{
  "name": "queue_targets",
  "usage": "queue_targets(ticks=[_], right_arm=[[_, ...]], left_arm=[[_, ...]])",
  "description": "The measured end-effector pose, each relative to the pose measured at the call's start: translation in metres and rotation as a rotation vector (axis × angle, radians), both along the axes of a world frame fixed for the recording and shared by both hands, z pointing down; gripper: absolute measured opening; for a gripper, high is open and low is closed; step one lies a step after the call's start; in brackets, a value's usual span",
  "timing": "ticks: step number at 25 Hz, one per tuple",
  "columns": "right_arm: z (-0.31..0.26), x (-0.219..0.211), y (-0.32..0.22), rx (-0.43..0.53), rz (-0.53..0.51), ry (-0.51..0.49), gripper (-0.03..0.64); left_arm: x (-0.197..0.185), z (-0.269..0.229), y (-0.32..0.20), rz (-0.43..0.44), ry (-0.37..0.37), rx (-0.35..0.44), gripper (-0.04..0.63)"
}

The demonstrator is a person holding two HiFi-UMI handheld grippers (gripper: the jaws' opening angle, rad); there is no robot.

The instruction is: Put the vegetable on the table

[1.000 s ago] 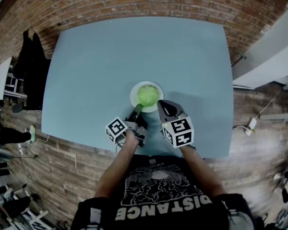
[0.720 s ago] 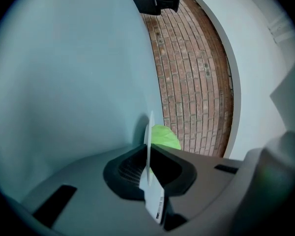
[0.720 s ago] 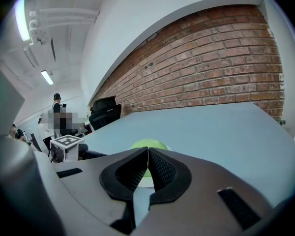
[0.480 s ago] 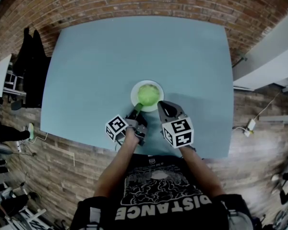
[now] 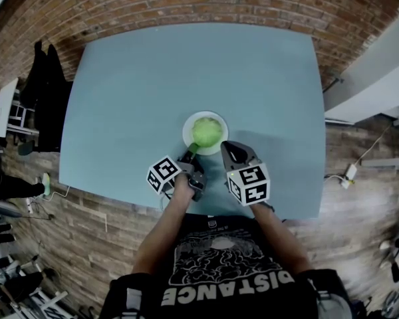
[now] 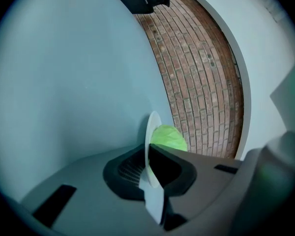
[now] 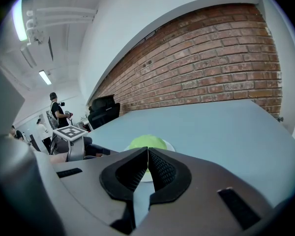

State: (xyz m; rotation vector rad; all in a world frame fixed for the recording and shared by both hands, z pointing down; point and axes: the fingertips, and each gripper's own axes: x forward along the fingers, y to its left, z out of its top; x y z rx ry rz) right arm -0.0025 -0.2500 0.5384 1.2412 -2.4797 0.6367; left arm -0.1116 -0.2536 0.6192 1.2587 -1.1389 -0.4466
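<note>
A green cabbage [image 5: 205,131] lies on a white plate [image 5: 189,126] near the front middle of the pale blue table [image 5: 153,78]. My left gripper [image 5: 189,154] is shut on the plate's near-left rim. In the left gripper view the plate [image 6: 151,132] stands edge-on between the jaws, with the cabbage [image 6: 169,137] just past my left gripper [image 6: 148,156]. My right gripper [image 5: 227,147] sits at the plate's near-right edge, shut with nothing between its jaws. In the right gripper view the cabbage [image 7: 146,142] shows just beyond my right gripper [image 7: 147,154].
A brick wall [image 5: 206,2] runs behind the table. Black coats or chairs [image 5: 43,78] stand off its left side. The table's front edge [image 5: 120,195] is close under my arms. People [image 7: 56,109] stand far off to the left in the right gripper view.
</note>
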Motion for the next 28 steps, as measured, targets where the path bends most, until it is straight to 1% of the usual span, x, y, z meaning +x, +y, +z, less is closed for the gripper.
queue_targets(ticks=[5,10,16,19,23,25,28], right_arm=[[0.001,0.003,0.002,-0.007,0.002,-0.002,0.009],[0.002,0.002,0.002,-0.01,0.002,0.0,0.009],[0.002,0.003,0.003,-0.011,0.003,0.001,0.009],[0.003,0.003,0.004,-0.013,0.003,0.004,0.009],[0.004,0.003,0.005,-0.015,0.001,0.005,0.009],[0.005,0.003,0.004,-0.015,0.001,0.004,0.009],[0.005,0.002,0.005,-0.019,-0.002,0.005,0.009]], left_arm=[[0.001,0.001,-0.001,0.036,-0.073,-0.03,0.02],[-0.003,0.003,-0.001,0.049,-0.114,-0.067,0.023],[-0.006,0.005,-0.001,0.073,-0.195,-0.113,0.037],[-0.008,0.005,-0.002,0.089,-0.252,-0.12,0.043],[-0.012,0.005,-0.002,0.123,-0.365,-0.141,0.048],[-0.012,0.005,-0.002,0.135,-0.392,-0.146,0.048],[-0.013,0.004,-0.002,0.143,-0.41,-0.156,0.048]])
